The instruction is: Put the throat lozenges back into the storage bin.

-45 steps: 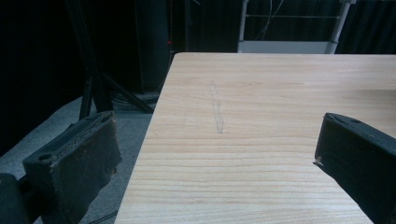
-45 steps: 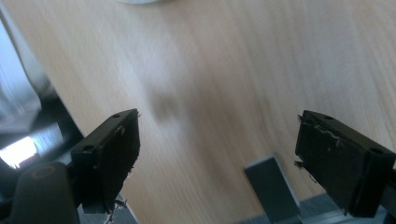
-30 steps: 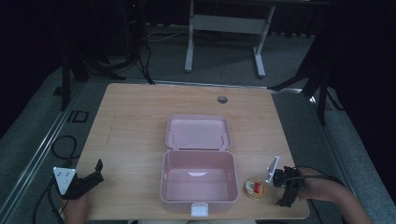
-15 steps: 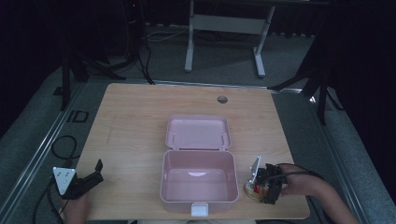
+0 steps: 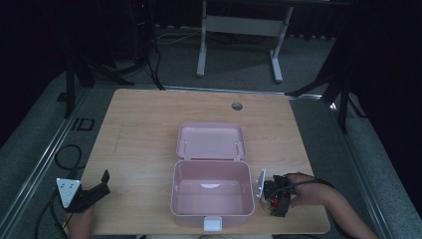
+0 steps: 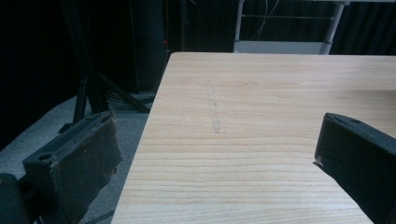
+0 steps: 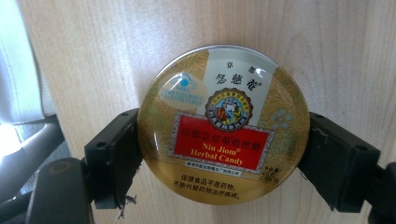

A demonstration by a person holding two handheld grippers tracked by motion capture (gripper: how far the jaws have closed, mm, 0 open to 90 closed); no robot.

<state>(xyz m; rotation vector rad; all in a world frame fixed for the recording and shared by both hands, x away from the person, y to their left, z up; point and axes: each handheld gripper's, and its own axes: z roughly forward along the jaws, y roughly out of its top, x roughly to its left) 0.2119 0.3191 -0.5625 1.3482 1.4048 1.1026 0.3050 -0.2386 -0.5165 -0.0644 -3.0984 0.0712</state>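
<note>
2 tongs work at a wooden surface (image 5: pixel 149 129). In the high view, the right tongs (image 5: pixel 276 195) sit at 5 o'clock on the surface, just beside the right wall of the pink box (image 5: pixel 211 191), with the right hand (image 5: pixel 306 193) behind them. In the right gripper view, those tongs (image 7: pixel 224 156) are clenched on a round tin (image 7: pixel 223 123): 1 black jaw presses its edge at 9 o'clock and the other at 3 o'clock. The tin lies flat on the wood, lid up, gold with a red band reading "Nin Jiom Herbal Candy". In the high view the tin (image 5: pixel 269 200) shows as a small red and gold spot under the tongs.

The box stands open at 6 o'clock, its bare inside facing up and a white latch (image 5: pixel 212 224) at its near rim. Its lid (image 5: pixel 211 141) lies back flat on the surface toward 12 o'clock, joined to the box along the far edge. A small dark hole (image 5: pixel 237 106) marks the surface near 12 o'clock.

The left tongs (image 5: pixel 97 186) rest at 8 o'clock, over the left edge of the surface and well apart from the box. In the left gripper view they (image 6: pixel 215 158) are released, jaws spread wide with bare wood between them, grasping nothing.
</note>
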